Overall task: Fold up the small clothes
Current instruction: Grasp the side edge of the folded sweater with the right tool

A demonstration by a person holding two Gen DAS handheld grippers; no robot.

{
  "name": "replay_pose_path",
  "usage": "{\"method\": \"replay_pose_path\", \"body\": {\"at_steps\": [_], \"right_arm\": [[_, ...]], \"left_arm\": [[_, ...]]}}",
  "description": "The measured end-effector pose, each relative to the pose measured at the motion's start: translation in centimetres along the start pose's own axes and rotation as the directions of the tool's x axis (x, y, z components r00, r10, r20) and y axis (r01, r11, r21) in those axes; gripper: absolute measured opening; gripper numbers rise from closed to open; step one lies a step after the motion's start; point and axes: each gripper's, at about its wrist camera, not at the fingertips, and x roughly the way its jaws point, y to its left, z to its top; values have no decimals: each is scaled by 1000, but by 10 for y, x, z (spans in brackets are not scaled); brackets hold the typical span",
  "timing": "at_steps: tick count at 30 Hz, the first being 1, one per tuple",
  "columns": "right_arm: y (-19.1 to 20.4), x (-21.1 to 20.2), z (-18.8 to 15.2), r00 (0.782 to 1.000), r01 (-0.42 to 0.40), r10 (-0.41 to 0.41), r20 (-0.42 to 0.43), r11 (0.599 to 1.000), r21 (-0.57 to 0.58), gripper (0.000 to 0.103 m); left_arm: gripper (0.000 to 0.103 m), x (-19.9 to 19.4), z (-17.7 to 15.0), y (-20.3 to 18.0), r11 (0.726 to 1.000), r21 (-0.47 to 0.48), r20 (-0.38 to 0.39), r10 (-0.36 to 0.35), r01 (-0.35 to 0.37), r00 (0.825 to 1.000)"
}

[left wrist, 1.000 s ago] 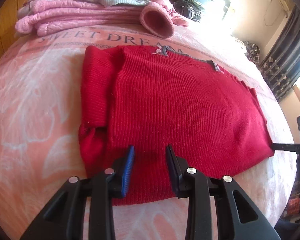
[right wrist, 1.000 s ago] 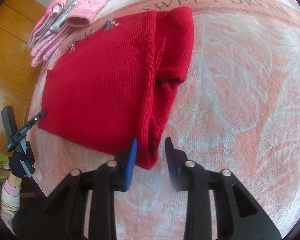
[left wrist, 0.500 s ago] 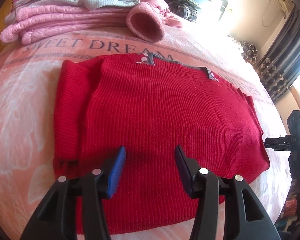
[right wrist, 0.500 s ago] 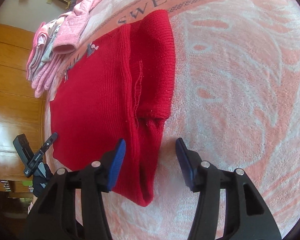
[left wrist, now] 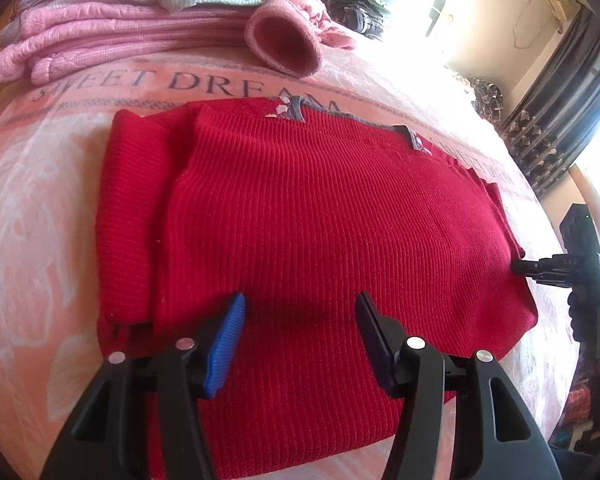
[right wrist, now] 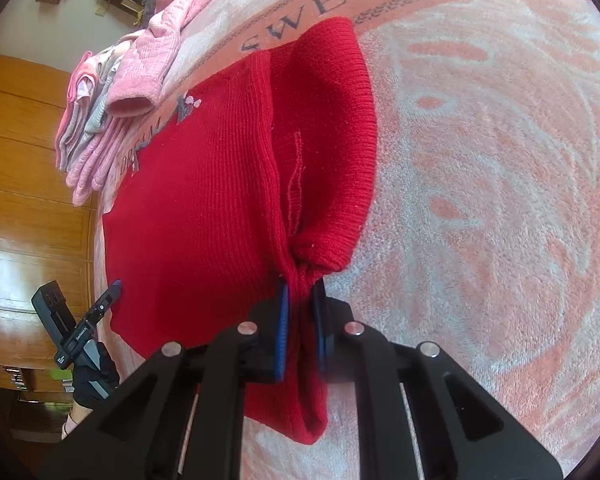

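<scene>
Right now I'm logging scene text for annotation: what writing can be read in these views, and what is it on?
"SWEET DREAM" - on the pink blanket, along its border band behind the red sweater; the sweater hides part of it in the right wrist view.
Small white lettering - on the left tongs, too small to read.
Faint letters - on the right tongs, too blurred.

1. The left gripper (left wrist: pixel 300 312) is hovering low with its jaws spread wide, gripping nothing.
2. The right gripper (right wrist: pixel 301 300) is pinching red knit, jaws nearly closed.
3. A gloved hand (right wrist: pixel 94 380) is gripping the left handle.
</scene>
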Motion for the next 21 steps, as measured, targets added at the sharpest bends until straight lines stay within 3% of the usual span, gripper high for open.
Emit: {"method": "replay_pose_path", "body": {"at_steps": [10, 17, 21], "right_arm": [[0, 5, -4, 1000, 26, -26, 11, 1000, -13, 9], [2, 5, -3, 999, 44, -44, 11, 999, 11, 8], [29, -8, 0, 998, 58, -58, 23, 998, -1, 7]], "left_arm": [[60, 3, -1, -5, 1000, 27, -2, 14, -14, 1000], [70, 5, -3, -18, 994, 97, 0, 50, -49, 999], [70, -9, -2, -15, 997, 81, -2, -4, 4, 1000]]}}
